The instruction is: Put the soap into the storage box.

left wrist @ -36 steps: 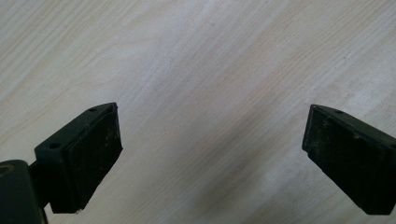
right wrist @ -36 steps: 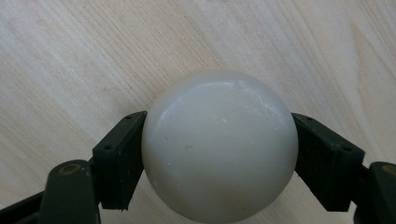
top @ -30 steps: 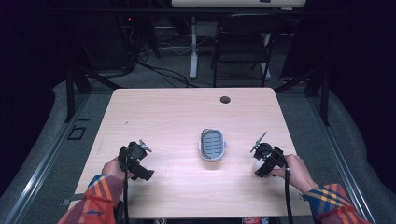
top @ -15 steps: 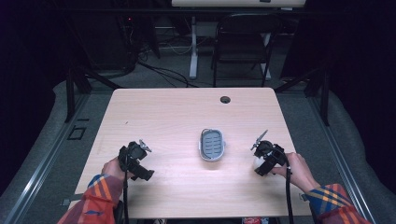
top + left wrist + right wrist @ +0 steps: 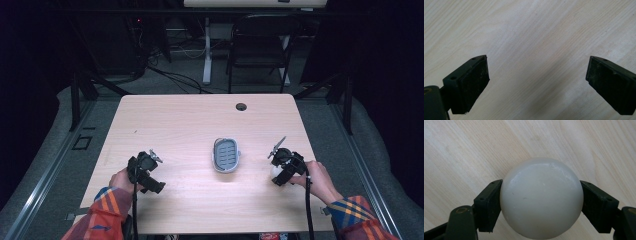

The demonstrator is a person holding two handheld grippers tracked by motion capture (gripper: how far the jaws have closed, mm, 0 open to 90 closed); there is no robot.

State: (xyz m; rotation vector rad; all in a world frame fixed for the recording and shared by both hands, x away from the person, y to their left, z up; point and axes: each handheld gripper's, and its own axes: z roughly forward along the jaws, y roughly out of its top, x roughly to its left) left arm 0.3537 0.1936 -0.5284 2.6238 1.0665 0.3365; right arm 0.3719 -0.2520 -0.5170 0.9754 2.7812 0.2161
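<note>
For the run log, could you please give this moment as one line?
right gripper: shut on white ball | left gripper: open, over bare table | grey dish: mid-table

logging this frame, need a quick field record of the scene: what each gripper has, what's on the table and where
right gripper: shut on the white ball, jaws pressing both sides, just above the table
left gripper: open, nothing between the jaws, over bare wood
grey tray: mid-table, between the two grippers, apart from both
table: light wood, small round hole near the far edge
ball's place: right of the tray in the high view
</note>
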